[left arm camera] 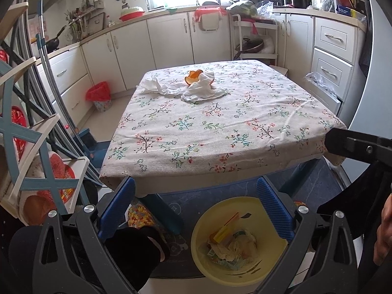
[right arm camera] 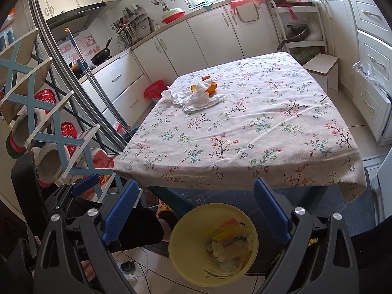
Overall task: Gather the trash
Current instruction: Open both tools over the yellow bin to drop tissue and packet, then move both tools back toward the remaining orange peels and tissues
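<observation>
One bin (two tissues, far)

Two wrist views from the near end of the worktop, both facing the kitchen cabinets.

The left wrist camera looks forward and a little down past its gripper, standing just before the worktop's near edge; the right wrist camera does likewise past its gripper, set slightly further right and turned a little left. Both take in the whole worktop, the tissues and peel at its far end, and the yellow bin low in the foreground. Each glimpses the other gripper at its edge.
</observation>
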`<action>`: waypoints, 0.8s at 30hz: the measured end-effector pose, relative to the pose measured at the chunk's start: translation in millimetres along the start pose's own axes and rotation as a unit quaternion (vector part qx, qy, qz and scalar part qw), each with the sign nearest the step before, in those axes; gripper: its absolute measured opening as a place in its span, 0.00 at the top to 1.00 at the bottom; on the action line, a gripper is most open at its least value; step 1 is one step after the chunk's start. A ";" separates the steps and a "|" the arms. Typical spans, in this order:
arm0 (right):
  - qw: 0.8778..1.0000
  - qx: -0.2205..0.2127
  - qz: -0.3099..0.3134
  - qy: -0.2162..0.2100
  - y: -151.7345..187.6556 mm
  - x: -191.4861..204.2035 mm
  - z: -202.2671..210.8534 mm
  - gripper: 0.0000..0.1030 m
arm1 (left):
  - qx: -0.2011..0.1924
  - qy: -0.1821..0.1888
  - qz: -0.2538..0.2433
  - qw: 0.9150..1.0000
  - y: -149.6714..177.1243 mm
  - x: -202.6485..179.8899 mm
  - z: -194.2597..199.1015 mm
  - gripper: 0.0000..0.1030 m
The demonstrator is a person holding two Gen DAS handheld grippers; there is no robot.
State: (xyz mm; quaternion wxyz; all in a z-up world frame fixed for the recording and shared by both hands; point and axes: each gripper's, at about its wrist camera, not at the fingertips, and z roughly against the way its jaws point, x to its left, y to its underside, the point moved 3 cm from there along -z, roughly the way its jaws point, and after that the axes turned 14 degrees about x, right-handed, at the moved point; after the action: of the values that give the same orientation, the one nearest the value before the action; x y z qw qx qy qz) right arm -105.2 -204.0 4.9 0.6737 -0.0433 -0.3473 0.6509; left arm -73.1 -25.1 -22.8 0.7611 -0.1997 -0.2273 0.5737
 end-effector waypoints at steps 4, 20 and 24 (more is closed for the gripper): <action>1.000 -0.004 0.005 0.006 -1.0 3.3 -0.8 0.10 | -0.007 -0.009 -0.001 1.000 -2.0 -0.9 1.3 0.08; 0.998 -0.019 0.014 0.064 -20.7 5.2 -10.9 0.07 | -0.057 0.000 0.069 0.996 -23.3 34.0 11.5 0.08; 0.998 -0.022 0.021 0.060 -28.5 6.8 -10.4 0.07 | -0.048 -0.011 0.067 0.997 -33.9 40.7 10.7 0.08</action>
State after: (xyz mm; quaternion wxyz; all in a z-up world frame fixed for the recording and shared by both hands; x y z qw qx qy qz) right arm -76.3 -197.9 14.4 0.6787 -0.1043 -0.3191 0.6532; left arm -43.1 5.7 9.9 0.7081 -0.2445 -0.2490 0.6139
